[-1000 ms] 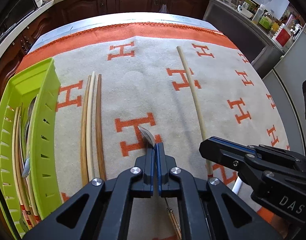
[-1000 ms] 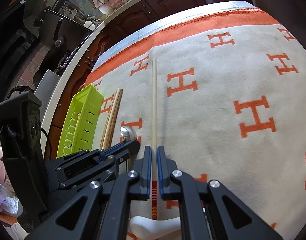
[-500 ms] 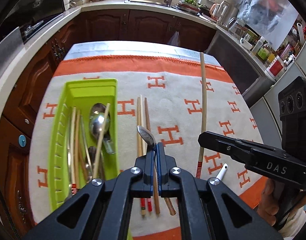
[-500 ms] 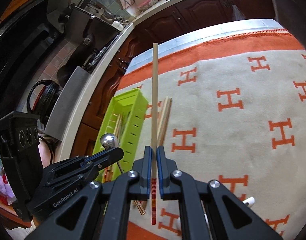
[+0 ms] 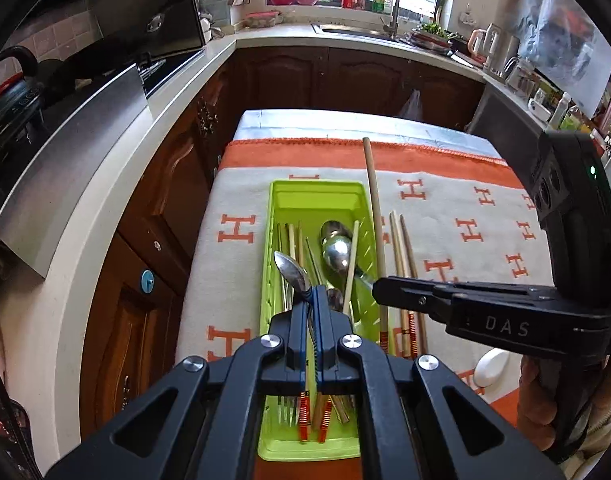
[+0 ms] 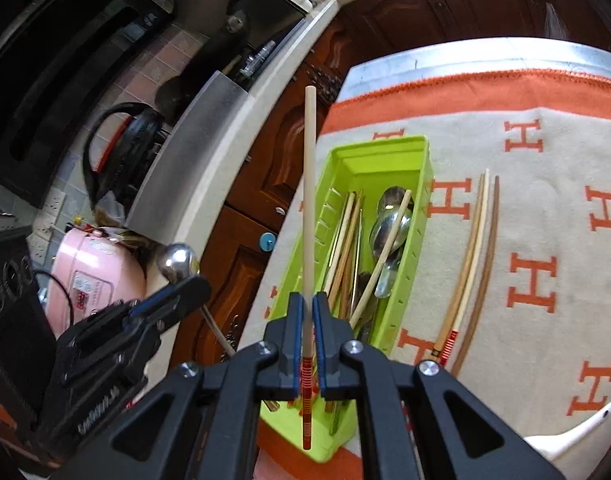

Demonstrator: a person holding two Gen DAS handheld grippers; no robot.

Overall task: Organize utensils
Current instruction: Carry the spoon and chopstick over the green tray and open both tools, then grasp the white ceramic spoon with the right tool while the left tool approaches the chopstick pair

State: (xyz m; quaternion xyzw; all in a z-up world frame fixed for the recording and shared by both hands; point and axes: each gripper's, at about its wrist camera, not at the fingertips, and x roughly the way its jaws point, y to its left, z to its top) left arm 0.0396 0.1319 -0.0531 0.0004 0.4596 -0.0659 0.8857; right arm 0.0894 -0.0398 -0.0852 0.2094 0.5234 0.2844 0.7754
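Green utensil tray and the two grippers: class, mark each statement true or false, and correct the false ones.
1. The left gripper is shut on a metal spoon. True.
2. The right gripper holds a fork. False: it is shut on a long chopstick.
3. The green tray is empty. False: it already holds spoons and chopsticks.
4. Three chopsticks lie on the blanket beside the tray. True.
5. The white spoon lies inside the tray. False: it lies on the blanket, outside the tray.
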